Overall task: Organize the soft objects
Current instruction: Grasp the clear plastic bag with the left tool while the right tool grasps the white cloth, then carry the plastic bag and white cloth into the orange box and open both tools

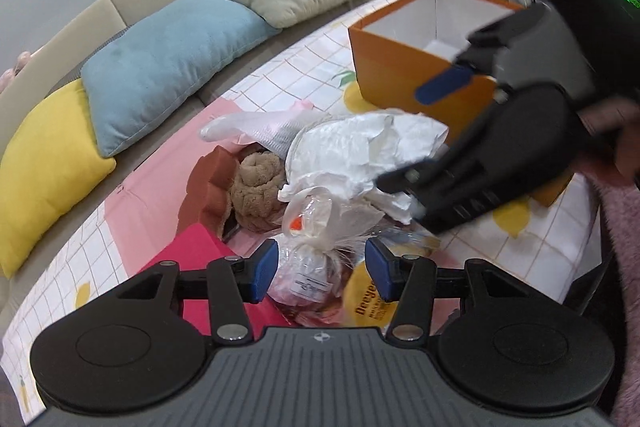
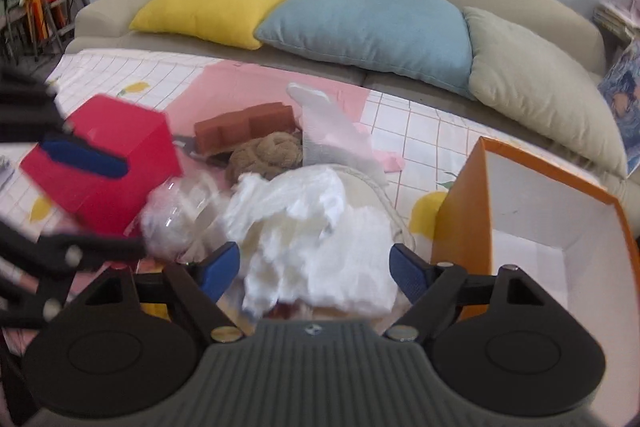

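Left gripper (image 1: 322,269) nearest lens: jaws part-open, straddling tied clear bag (image 1: 316,227), pads beside knot, contact unclear. Bag dead ahead at 12 o'clock, long axis running toward lens.

Right gripper (image 2: 316,271): jaws wide, crumpled white paper (image 2: 304,227) between pads, not pinched. Paper soft, bulky, creased, at pile centre on tablecloth (image 2: 420,119).

Orange box (image 2: 560,227) at 3 o'clock of right gripper, open-topped, near-empty; right hand nearer. Red box (image 2: 108,163) at 10 o'clock.
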`<state>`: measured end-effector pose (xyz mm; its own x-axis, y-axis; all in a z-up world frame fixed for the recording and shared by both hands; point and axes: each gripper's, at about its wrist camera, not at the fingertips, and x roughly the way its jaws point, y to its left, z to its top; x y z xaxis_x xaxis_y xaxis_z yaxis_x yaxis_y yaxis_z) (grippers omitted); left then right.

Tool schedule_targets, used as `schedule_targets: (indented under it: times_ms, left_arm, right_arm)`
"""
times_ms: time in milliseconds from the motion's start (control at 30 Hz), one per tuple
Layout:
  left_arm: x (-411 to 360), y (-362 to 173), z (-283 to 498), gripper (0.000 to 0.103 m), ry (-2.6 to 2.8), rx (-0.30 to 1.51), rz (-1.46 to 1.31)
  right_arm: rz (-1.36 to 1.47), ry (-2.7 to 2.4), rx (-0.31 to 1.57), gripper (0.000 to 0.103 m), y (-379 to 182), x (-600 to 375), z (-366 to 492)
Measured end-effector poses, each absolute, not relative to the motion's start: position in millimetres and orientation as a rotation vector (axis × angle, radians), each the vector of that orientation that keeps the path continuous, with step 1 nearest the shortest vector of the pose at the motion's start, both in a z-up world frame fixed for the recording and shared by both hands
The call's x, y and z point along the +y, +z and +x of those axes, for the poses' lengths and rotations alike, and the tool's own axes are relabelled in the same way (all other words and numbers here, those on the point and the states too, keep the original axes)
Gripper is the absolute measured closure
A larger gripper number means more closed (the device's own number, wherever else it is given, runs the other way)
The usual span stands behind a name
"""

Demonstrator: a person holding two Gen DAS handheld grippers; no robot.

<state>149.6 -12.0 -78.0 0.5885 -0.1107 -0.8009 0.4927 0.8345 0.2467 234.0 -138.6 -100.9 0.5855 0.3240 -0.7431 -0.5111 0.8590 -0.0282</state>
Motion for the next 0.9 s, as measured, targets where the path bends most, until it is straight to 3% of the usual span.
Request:
schedule_targets:
  times_ms: [133, 233, 433, 467, 500, 900]
  left_arm:
    - [-14.0, -85.7, 162.5, 0.036, -0.386, 0.893, 0.497]
    - [-19.6, -94.2, 171.8, 0.035, -0.387, 0.899, 0.532]
    - [-28.4, -109.9, 184.7, 0.028, -0.407, 0.921, 0.568]
    - [-30.3, -113.0, 186.9, 0.028, -0.41, 0.925, 0.577]
    - [-32.4, -115.9, 188.6, 0.027, -0.412, 0.927, 0.59]
    - [-56.0, -149.1, 199.6, 0.023, -0.384, 0.951, 0.744]
  right_arm:
    - [-0.156, 0.502, 0.862, 0.023, -105.2, -137.4, 260.6]
    - [-0.127, 0.488, 0.931, 0.033, -119.8, -134.5, 274.5]
    - [-0.017, 0.498, 1.024, 0.066, -138.4, -144.2, 281.3]
    - [-0.011, 0.509, 1.032, 0.084, -139.6, -144.5, 280.7]
    - [0.011, 0.525, 1.046, 0.089, -140.9, -145.7, 280.7]
    - [0.064, 0.518, 1.03, 0.093, -129.0, -165.4, 271.1]
